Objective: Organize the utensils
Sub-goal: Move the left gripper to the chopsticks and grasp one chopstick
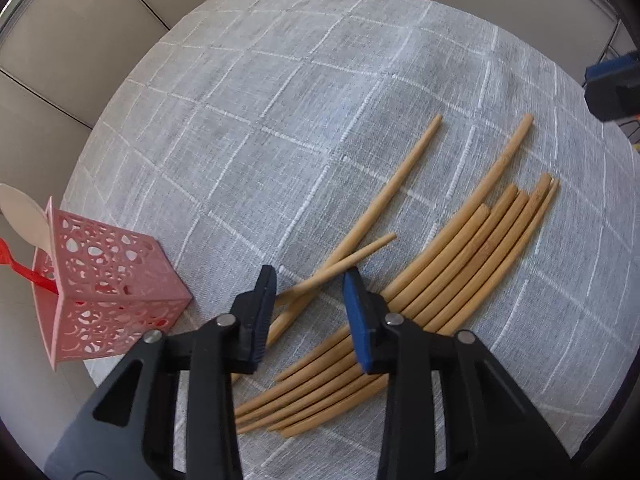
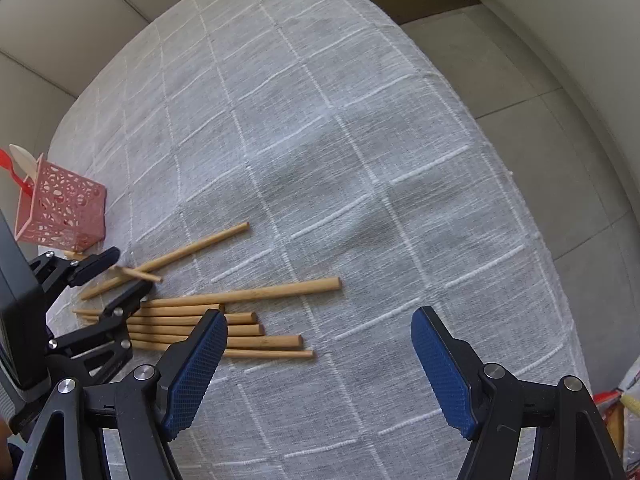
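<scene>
Several wooden chopsticks (image 1: 460, 264) lie in a bunch on the grey checked tablecloth (image 1: 280, 120). Two more chopsticks (image 1: 376, 208) lie crossed to the left of the bunch. My left gripper (image 1: 310, 276) is open, low over the crossed pair, a finger on each side of them. It also shows in the right wrist view (image 2: 126, 270). A pink perforated holder (image 1: 104, 288) at the table's left edge holds a white spoon (image 1: 24, 212) and a red utensil (image 1: 24, 268). My right gripper (image 2: 320, 320) is open and empty above the cloth, right of the bunch (image 2: 224, 328).
The table is round; its edge drops to a tiled floor (image 2: 560, 100) on the right and far side. The pink holder (image 2: 60, 208) stands close to the left edge. A colourful bag (image 2: 624, 408) lies on the floor at the lower right.
</scene>
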The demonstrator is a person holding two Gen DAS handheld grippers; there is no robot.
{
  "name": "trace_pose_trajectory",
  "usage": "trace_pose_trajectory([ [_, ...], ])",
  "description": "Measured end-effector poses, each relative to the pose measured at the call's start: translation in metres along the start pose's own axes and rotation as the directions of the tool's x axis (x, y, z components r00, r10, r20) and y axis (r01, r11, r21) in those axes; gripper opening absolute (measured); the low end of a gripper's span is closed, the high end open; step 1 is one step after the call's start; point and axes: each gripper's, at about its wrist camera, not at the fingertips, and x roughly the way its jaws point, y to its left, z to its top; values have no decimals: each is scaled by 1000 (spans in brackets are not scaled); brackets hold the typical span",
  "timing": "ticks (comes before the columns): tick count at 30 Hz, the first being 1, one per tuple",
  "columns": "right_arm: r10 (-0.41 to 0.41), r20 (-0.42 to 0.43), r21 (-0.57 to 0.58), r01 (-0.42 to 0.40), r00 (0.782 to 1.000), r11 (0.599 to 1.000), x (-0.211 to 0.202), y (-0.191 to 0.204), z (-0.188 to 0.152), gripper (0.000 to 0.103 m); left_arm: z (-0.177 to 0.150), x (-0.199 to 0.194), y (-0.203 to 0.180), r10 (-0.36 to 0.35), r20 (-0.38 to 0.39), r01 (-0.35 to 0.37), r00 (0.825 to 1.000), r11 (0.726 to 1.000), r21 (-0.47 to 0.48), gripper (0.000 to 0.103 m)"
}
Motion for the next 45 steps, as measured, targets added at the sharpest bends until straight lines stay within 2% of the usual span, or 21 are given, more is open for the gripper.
trace_pose_trajectory([
  [5,1,-5,-7,-1,1000,1000,2,3,-2,80,6,4,6,-47,-2,47,999,996,-77,26],
  [6,0,-5,-5,0,1000,1000,2,2,-2,80,5,6,8,-68,-3,67,998,993,-99,21],
  [8,-3,-6,0,3,1000,1000,3,1,-2,80,1,6,12,-105,-3,104,994,983,-150,18],
  [11,-4,-7,9,4,1000,1000,4,-1,-3,80,-1,8,16,-165,8,162,986,959,-232,17],
  [16,0,-12,13,0,1000,1000,5,-1,-2,80,-6,8,23,-258,61,263,964,900,-348,13],
  [23,4,-13,16,-4,1000,1000,5,-1,-3,80,-19,6,26,-280,118,303,953,846,-440,11],
  [28,7,-18,18,-7,1000,1000,5,0,-3,80,-41,-6,34,-291,157,330,944,807,-490,10],
  [32,7,-27,12,-7,1000,1000,7,4,-3,80,-46,-11,30,-280,156,320,947,802,-504,10],
  [35,11,-30,10,-10,1000,1000,8,5,-2,80,-50,-11,30,-316,138,340,939,782,-523,11],
  [36,11,-29,11,-11,1000,1000,8,5,-2,80,-53,-13,30,-322,133,342,937,780,-523,12],
  [39,12,-29,11,-11,1000,1000,8,5,-2,80,-59,-19,25,-311,119,327,943,801,-502,22],
  [44,12,-32,7,-12,999,1000,9,5,-2,80,-63,-22,10,-263,52,257,963,856,-448,22],
  [45,12,-32,7,-12,999,1000,9,6,-2,80,-64,-22,7,-248,42,241,968,864,-441,17],
])
